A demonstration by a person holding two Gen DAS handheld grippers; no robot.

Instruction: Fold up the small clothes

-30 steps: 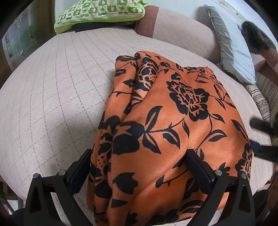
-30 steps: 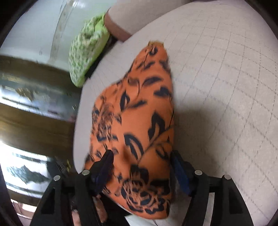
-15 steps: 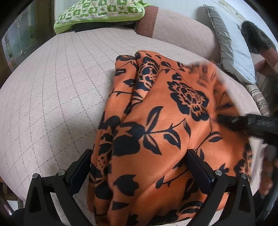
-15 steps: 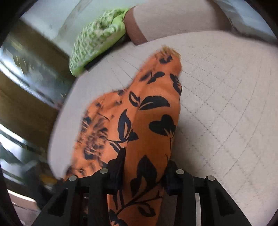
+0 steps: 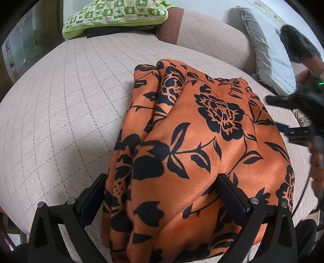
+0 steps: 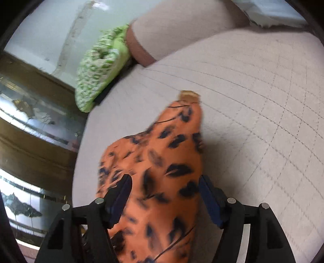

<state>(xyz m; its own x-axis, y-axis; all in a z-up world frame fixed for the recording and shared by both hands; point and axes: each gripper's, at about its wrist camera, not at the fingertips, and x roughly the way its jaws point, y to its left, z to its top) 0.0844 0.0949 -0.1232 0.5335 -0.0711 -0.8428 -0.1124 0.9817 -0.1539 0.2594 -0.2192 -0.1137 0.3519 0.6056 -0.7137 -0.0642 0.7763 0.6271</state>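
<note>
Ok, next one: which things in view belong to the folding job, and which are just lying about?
In the job: orange flowered garment on the sofa seat; left gripper, astride it; right gripper, jaws just been opening, garment between them.
Lying about: green patterned cushion; grey cushion; dark furry thing beside it.

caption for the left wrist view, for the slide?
Left gripper straddles a bunched orange black-floral garment on a quilted beige cushion, with the right gripper at its far edge.
</note>
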